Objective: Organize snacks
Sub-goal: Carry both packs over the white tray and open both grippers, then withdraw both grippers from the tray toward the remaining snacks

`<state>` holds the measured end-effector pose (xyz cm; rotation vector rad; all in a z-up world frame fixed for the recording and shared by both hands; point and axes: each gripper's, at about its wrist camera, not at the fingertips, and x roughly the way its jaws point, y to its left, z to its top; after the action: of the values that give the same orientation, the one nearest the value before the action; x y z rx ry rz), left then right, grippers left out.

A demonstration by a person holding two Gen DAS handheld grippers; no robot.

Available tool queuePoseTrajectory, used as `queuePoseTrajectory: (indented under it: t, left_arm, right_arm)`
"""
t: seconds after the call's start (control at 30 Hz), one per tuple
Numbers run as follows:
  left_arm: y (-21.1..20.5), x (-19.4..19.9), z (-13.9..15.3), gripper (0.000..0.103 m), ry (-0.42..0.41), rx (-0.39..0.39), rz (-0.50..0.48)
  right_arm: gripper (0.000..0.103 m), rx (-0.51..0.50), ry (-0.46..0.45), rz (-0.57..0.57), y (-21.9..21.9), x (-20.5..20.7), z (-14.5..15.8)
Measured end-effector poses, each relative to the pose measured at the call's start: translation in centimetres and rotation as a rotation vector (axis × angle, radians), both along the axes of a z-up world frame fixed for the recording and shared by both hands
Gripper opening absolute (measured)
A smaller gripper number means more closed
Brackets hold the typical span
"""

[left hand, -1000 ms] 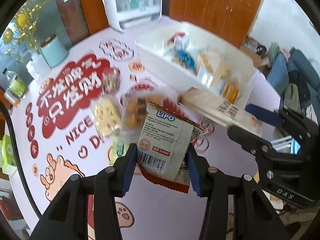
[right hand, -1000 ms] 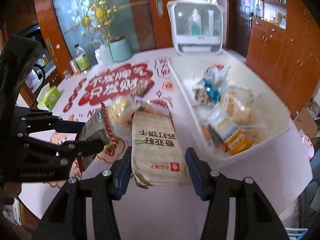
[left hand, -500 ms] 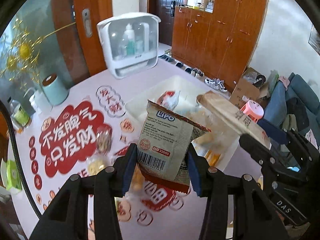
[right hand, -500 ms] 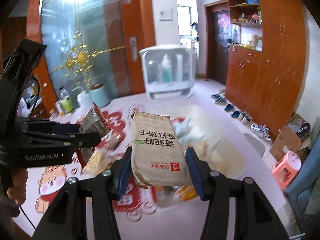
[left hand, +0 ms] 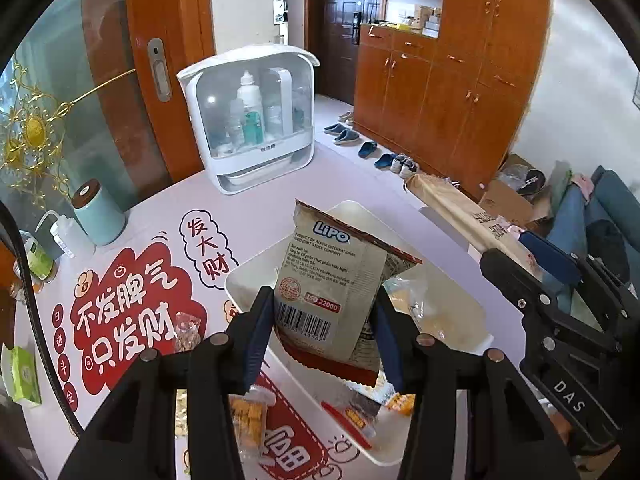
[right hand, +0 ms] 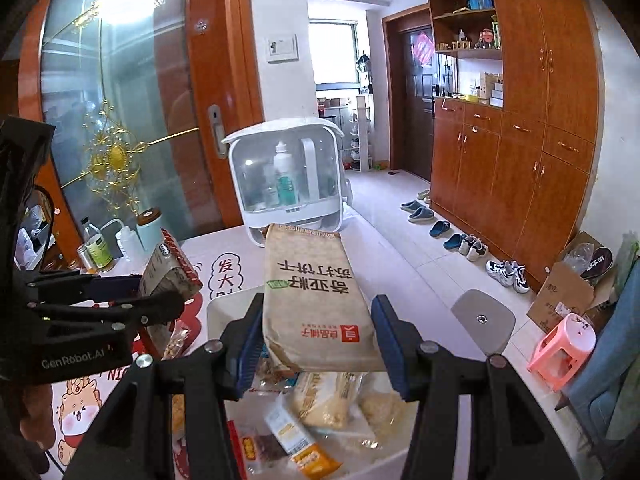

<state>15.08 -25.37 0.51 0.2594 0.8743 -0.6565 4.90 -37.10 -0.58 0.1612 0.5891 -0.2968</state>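
My left gripper (left hand: 320, 332) is shut on a grey LiPO snack packet (left hand: 336, 284) with a red lower edge, held above the white bin (left hand: 248, 276). My right gripper (right hand: 318, 332) is shut on a tan cracker packet (right hand: 316, 292) with Chinese print, held above the same bin (right hand: 218, 304). The bin holds several snack packets (right hand: 316, 396). The right gripper with its tan packet (left hand: 460, 212) shows at the right of the left wrist view. The left gripper with its packet (right hand: 168, 264) shows at the left of the right wrist view.
The table has a pink cloth with red Chinese lettering (left hand: 132, 312). Loose snack bags (left hand: 186, 332) lie on it left of the bin. A white cosmetics case (left hand: 252, 120), a teal canister (left hand: 98, 216) and bottles (right hand: 96, 248) stand at the far side. A pink stool (right hand: 560, 348) stands on the floor.
Both grippers have risen and tilted up with their packets, moving from beside the loose snacks to above the white bin. Both grips are unchanged.
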Motion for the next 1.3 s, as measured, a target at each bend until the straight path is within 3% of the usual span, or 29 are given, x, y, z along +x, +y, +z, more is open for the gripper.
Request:
queuePoseTrajectory:
  t: [0.33,0.4,0.5,0.67,1.3]
  left_arm:
    - [-3.0,2.8,-3.7,0.050,0.060,0.045,0.014]
    - [-3.5,3.4,-4.8,0.073,0.073,0.070,0.014]
    - [-3.4,4.3,-6.2,0.094,0.094,0.089,0.036]
    - [-2.8,5.0,-8.5,0.095,0.187,0.080,0.044]
    - [-1.1,2.7,-7.7,0.095,0.117,0.118,0.020]
  right_arm:
    - [0.053,0.002,0.055,-0.015,-2.2,3.4,-2.5]
    - [0.054,0.006,0.081,-0.012,-2.6,4.2,-3.5]
    - [0.055,0.000,0.135,-0.015,-3.1,5.0,-5.1]
    - [0.067,0.065,0.195,-0.015,-4.3,5.0,-7.0]
    - [0.067,0.091,0.223,-0.056,-3.4,3.8,-7.9]
